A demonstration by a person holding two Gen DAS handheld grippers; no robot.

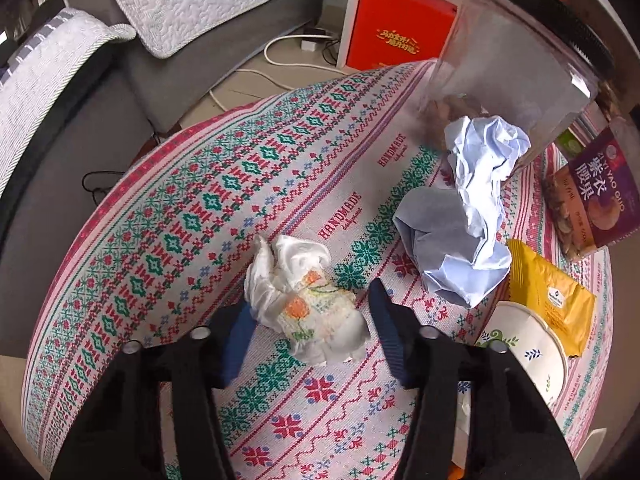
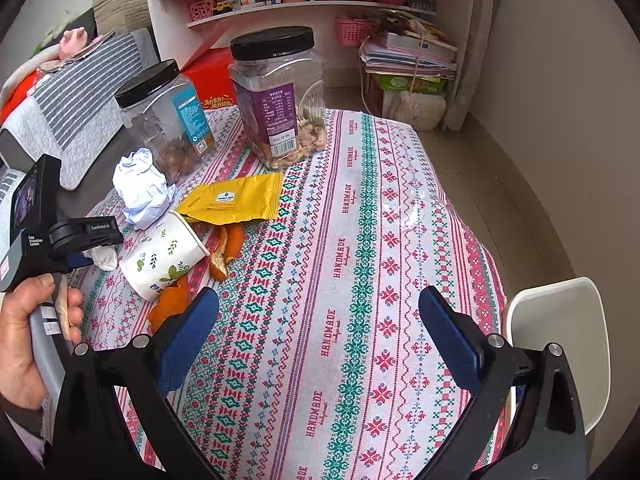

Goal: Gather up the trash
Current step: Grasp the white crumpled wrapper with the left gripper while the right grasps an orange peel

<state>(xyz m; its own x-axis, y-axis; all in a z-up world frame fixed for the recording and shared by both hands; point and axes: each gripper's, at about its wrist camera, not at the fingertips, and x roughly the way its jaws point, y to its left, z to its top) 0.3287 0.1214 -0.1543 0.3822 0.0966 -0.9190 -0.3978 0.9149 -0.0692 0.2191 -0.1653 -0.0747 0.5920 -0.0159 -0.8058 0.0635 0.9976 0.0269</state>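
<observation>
A crumpled white tissue with orange print lies on the patterned tablecloth, between the fingers of my open left gripper; I cannot tell if the pads touch it. A crumpled pale blue paper lies beyond it, also in the right wrist view. A tipped paper cup, a yellow snack wrapper and orange peel lie left of my open, empty right gripper. The left gripper shows there over the tissue.
Two clear plastic jars with black lids stand at the table's far side. A white chair is at the right edge. A grey sofa, a red box and floor cables lie beyond the table.
</observation>
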